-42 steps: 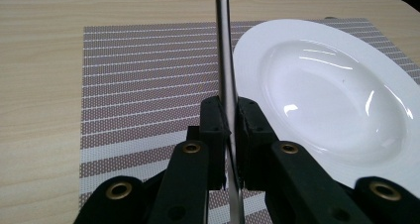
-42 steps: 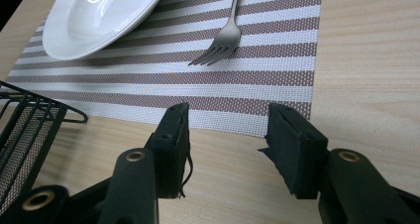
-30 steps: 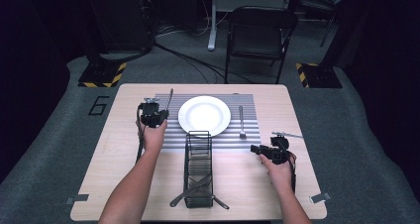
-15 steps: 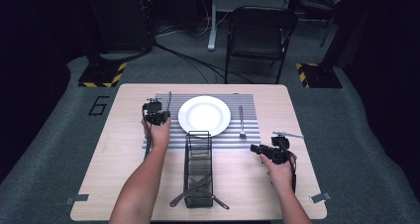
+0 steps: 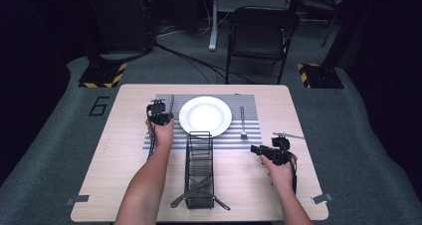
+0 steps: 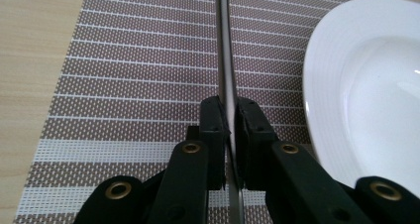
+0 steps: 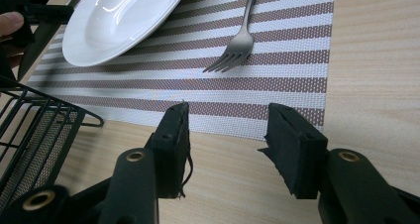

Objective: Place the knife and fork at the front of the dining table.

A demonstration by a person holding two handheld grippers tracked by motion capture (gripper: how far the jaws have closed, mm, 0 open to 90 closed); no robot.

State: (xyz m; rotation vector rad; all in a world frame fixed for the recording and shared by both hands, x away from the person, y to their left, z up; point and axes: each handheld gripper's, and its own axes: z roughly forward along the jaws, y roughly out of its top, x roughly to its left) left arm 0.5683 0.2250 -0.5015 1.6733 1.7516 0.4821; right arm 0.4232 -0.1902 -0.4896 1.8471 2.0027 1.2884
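Observation:
My left gripper [image 5: 159, 113] is shut on a table knife [image 5: 171, 103] at the left edge of the striped placemat [image 5: 234, 138]. In the left gripper view the pads [image 6: 214, 120] pinch the thin blade [image 6: 224, 45], which runs straight ahead low over the mat [image 6: 133, 60], beside the white plate [image 6: 366, 85]. The plate [image 5: 205, 114] sits mid-mat, and a fork [image 5: 242, 121] lies to its right. My right gripper [image 5: 259, 149] hovers over bare wood off the mat's near right corner. It is open and empty [image 7: 228, 135], facing the fork [image 7: 240, 40].
A black wire basket [image 5: 199, 155] stands in front of the plate with several utensils lying in its near end. A slim metal piece [image 5: 289, 135] lies on the table by my right hand. A folding chair [image 5: 261, 33] stands beyond the table's far edge.
My left gripper has moved a little right toward the plate and lower, carrying the knife with it. The right gripper has stayed where it was.

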